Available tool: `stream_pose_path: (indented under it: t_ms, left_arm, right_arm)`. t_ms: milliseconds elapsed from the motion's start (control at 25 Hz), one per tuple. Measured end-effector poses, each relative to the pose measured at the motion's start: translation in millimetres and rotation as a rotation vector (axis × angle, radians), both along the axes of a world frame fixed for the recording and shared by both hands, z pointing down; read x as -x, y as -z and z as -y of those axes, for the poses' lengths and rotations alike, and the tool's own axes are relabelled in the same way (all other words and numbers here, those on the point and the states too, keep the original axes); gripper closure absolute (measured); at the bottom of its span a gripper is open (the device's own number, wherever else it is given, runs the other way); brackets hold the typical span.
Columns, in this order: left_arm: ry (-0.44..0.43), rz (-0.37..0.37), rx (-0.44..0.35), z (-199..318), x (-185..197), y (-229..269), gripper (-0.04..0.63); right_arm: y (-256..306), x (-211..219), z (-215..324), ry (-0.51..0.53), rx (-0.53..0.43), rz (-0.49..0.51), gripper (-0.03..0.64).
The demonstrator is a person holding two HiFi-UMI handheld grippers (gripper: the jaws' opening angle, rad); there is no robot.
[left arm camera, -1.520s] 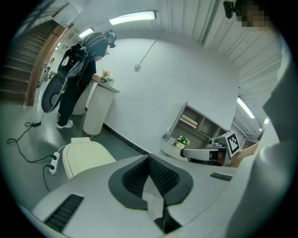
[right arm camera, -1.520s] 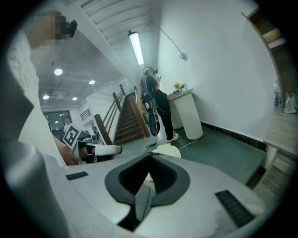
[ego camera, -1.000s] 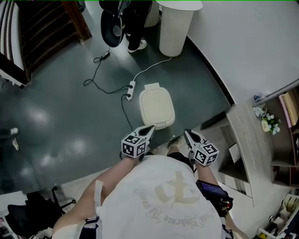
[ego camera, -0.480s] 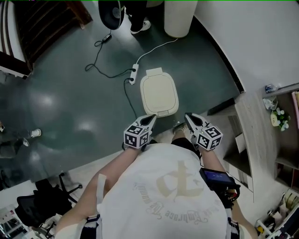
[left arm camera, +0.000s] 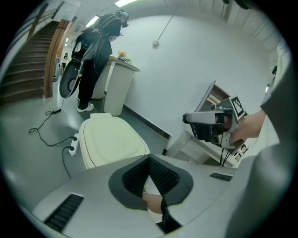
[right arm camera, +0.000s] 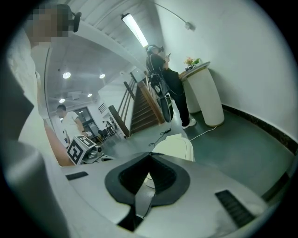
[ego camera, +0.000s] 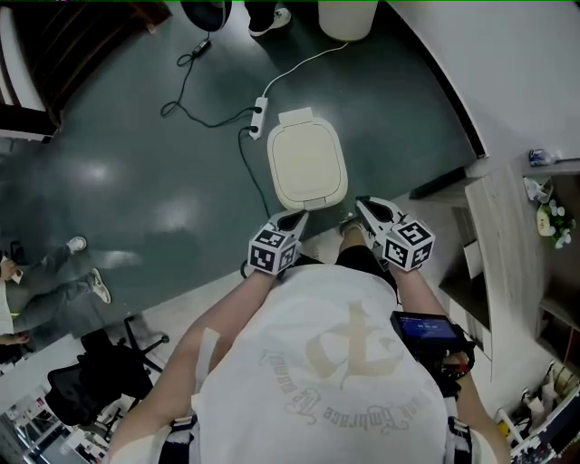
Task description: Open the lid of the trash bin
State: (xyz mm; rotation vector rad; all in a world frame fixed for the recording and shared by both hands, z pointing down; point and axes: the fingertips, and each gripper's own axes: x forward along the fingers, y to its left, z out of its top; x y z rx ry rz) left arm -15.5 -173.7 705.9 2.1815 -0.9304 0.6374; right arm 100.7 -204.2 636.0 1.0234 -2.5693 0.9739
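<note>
Bin point(ego camera: 308, 168) stands on the dark floor just beyond the person's feet, cream lid down flat. Left gripper point(ego camera: 294, 219) is held over the bin's near edge. Right gripper point(ego camera: 365, 207) sits to the bin's near right, clear of it. Both pairs of jaws are clenched tip to tip, nothing between. Power strip point(ego camera: 257, 118) with cable lies just far-left of the bin. White drum point(ego camera: 347, 16) stands far off by the wall. Shelf point(ego camera: 494, 236) is at the right.

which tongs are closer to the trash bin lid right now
Left, by a little. The left tongs point at the near edge of the trash bin lid. The right tongs sit off its near right corner, slightly farther out.
</note>
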Motion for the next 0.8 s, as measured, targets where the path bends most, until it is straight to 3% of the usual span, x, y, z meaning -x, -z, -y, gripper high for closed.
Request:
stream_pose_path:
  t_ms: [480,800]
  left_arm:
    - [-0.062,0.119,0.065,11.5,-23.5,-48.9,0.581]
    - [-0.128,0.254,0.094,22.5,-29.4,-95.7,0.580]
  right_arm:
    - [-24.4,-8.3,15.8,0.057,0.048,-0.021,0.612]
    - [-38.4,-29.1,26.5,0.050,0.076,-0.030,0.612]
